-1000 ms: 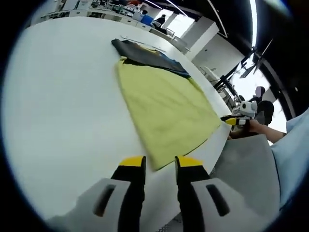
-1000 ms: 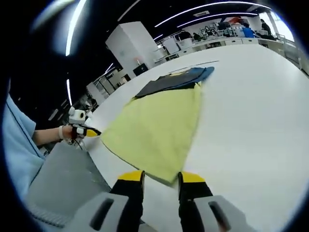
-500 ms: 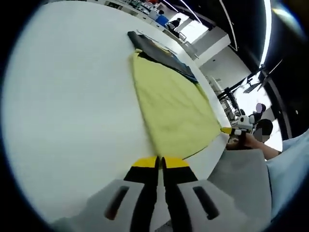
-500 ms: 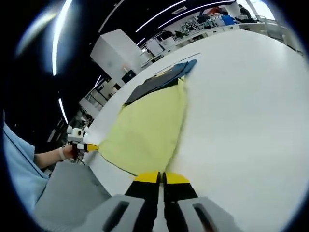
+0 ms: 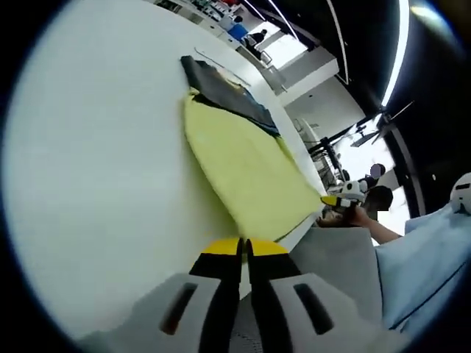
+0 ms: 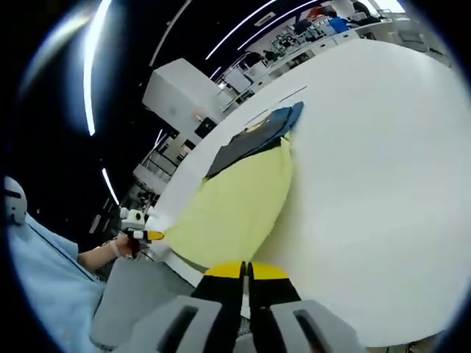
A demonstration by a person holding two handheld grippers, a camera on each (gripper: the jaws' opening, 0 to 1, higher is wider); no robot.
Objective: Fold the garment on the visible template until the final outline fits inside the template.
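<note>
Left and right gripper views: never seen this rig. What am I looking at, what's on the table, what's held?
No robot arm here: a person holds a two-jaw gripper in each hand, and a fisheye camera rides on each, looking along its jaws. In the left gripper view, the left gripper rises from the bottom, jaws shut on a near corner of the yellow garment. The right gripper view shows the right gripper shut on the other near corner. The garment lies spread on a white table, its far end over a dark template. Each view also catches the opposite gripper at the side, held in the person's hand.
</note>
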